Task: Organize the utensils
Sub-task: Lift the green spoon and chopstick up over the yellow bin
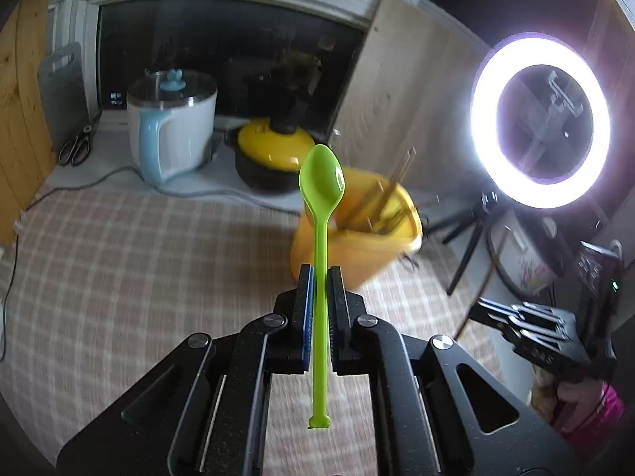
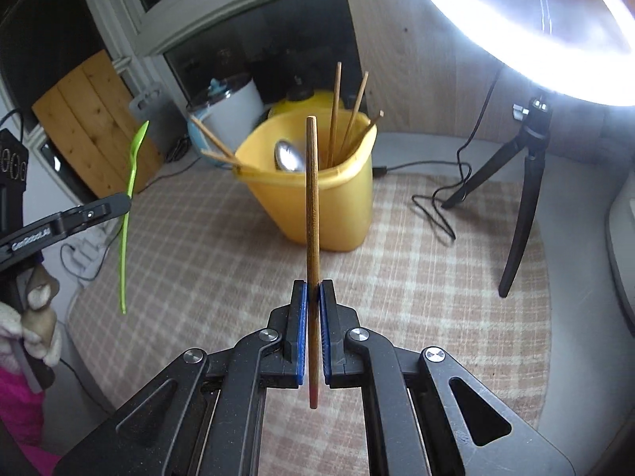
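My left gripper (image 1: 320, 273) is shut on a green plastic spoon (image 1: 322, 186), bowl pointing up and away, held above the checked cloth. My right gripper (image 2: 313, 287) is shut on a brown wooden chopstick (image 2: 311, 198) that points toward the yellow utensil tub (image 2: 317, 206). The tub holds several chopsticks (image 2: 337, 111) and a metal spoon (image 2: 289, 156). In the left wrist view the tub (image 1: 357, 246) stands just behind the spoon, right of centre. The left gripper with the green spoon (image 2: 129, 206) shows at the left edge of the right wrist view; the right gripper (image 1: 488, 309) shows at the lower right of the left wrist view.
A checked cloth (image 1: 139, 277) covers the table. At the back stand a white and blue kettle (image 1: 170, 131), a black pot with a yellow lid (image 1: 274, 154) and scissors (image 1: 77, 144). A ring light (image 1: 539, 119) on a tripod (image 2: 524, 198) with a cable stands at the right.
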